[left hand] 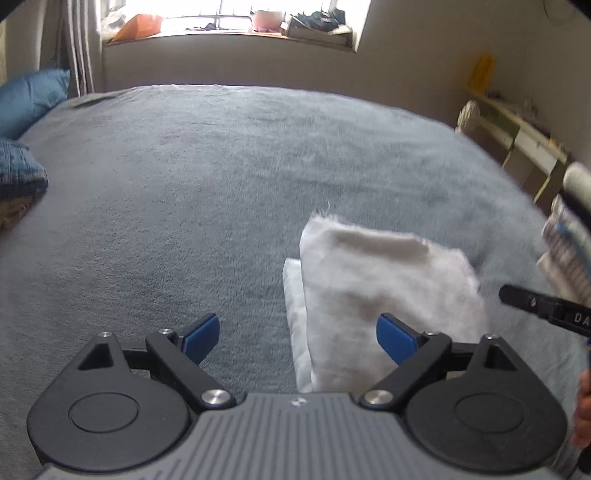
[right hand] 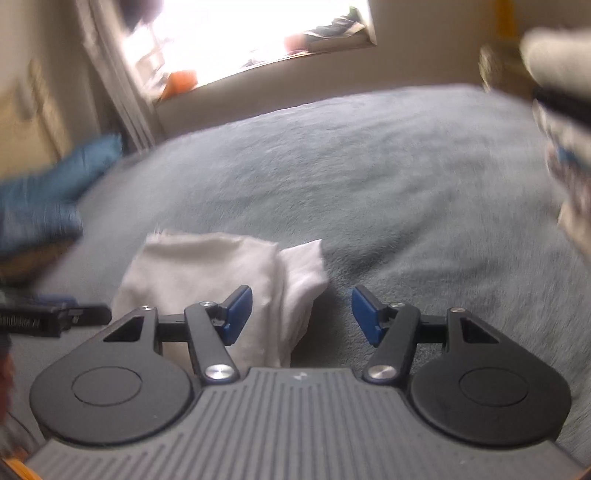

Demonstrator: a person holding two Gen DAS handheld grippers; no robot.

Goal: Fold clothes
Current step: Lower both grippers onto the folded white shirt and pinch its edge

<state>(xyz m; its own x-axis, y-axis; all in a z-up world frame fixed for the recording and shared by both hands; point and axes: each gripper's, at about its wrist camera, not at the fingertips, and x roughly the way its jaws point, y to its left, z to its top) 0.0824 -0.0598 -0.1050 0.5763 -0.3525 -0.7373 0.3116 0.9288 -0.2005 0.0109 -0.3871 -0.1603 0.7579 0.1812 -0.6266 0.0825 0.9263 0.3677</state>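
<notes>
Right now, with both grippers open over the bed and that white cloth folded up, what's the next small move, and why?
Probably draw both grippers back and leave it. The white cloth already lies as a folded bundle on the grey bedspread, and both the left gripper and the right gripper are open, holding nothing. A stack of folded clothes sits to the right, so carrying it there may follow.

daylight from window (left hand: 240, 14) at far wall, panes blown out white in both views. grey bedspread (left hand: 221, 166) evenly lit, shadows soft. right wrist view smeared by motion blur, worst at edges. fisheye bends bed edge, corners dark.
</notes>
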